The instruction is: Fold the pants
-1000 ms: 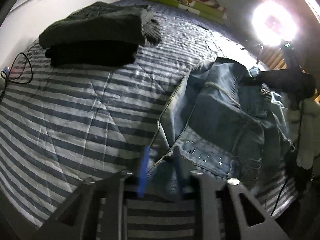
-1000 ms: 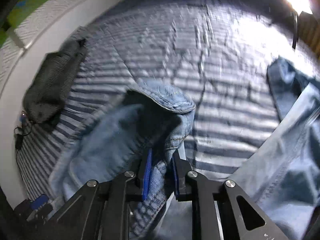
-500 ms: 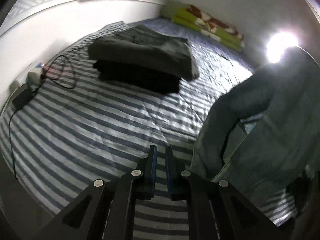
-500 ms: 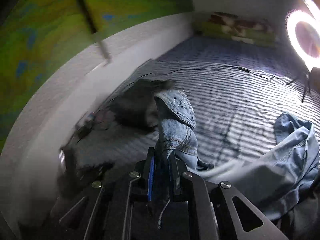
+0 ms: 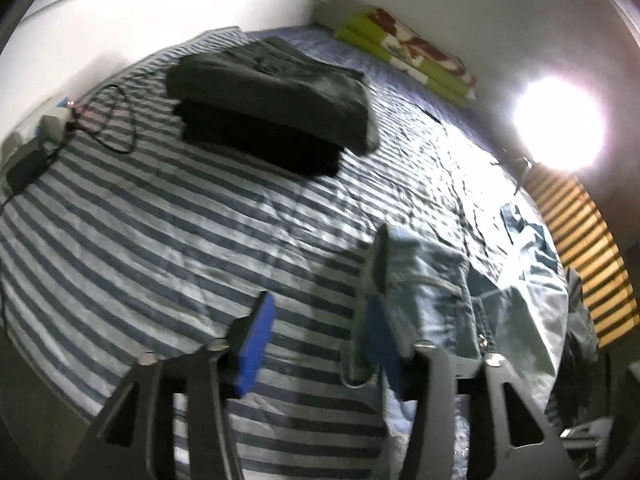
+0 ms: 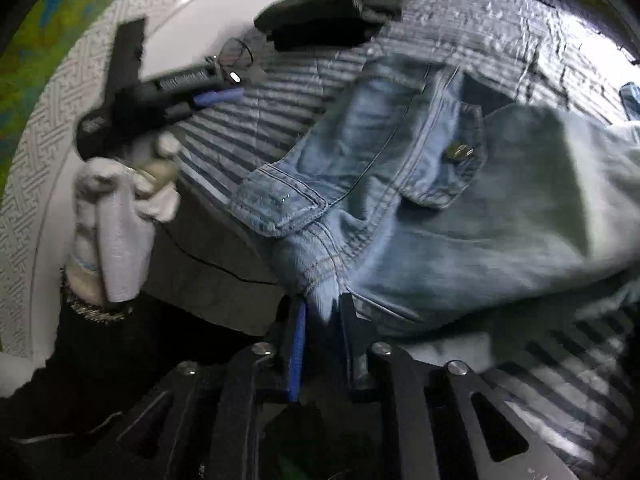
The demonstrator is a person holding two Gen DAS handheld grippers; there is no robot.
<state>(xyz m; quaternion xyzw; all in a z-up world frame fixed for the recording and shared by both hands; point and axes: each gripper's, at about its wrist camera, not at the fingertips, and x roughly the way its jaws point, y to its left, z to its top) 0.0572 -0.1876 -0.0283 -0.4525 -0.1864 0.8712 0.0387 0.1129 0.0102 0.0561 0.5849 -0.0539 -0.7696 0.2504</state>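
Folding has barely begun, by the look of it: the light blue jeans (image 6: 420, 184) lie loosely spread on the striped bed (image 5: 160, 248), waistband and back pocket facing up in the middle of the right wrist view, the legs rumpled toward the right edge of the frame. No neat crease or stacked layer shows in them, so I judge that the main folds are all left to do. In the upper centre of the left wrist view a pile of dark folded clothes (image 5: 272, 100) sits on the bed, well apart from the jeans. The left hand-held gripper (image 5: 320, 336) has its jaws opening, nothing between them but bedcover, though a fold of denim rests against the outer side of its right finger. The right hand-held gripper (image 6: 322, 344) has a bunched edge of the jeans between its blue pads; its jaws are opening, but the cloth looks pinched for now. At the left of the right wrist view a white-gloved hand (image 6: 120, 200) grips the other tool. No box, basket or other container is visible, so nothing can be said of contents.
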